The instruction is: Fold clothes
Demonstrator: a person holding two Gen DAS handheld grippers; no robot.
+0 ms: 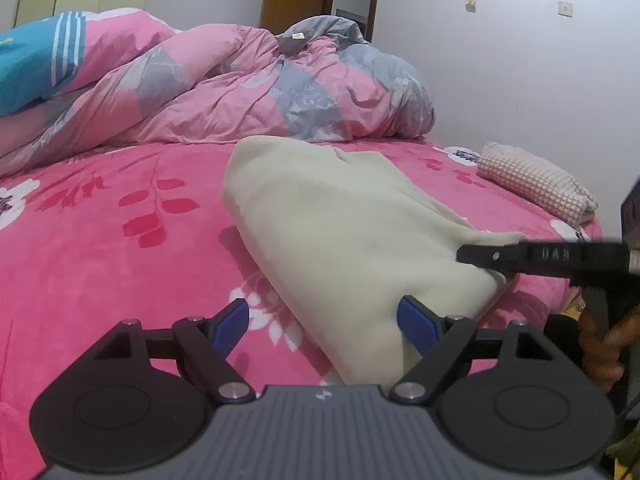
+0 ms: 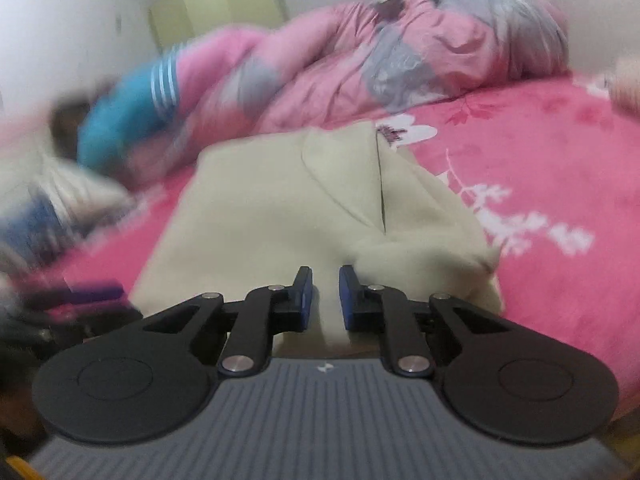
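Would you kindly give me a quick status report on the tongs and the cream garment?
Left tongs open, straddling cream garment near edge. Right tongs nearly shut, cream cloth between the pads, grip unclear. Garment partly folded on pink bedspread. Nothing in the way.

Left of the cream garment (image 1: 340, 232), open pink bedsheet (image 1: 120, 248) is left free. Behind it, passage is blocked by the heaped duvet (image 1: 260, 92); right, seemingly, by a checked bundle (image 1: 536, 188).

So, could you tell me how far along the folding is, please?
Done: a checked cloth lies folded. In hand: the cream garment, partly folded, its corner apparently pinched by the right gripper; left gripper open. Left: the blue garment on the duvet.
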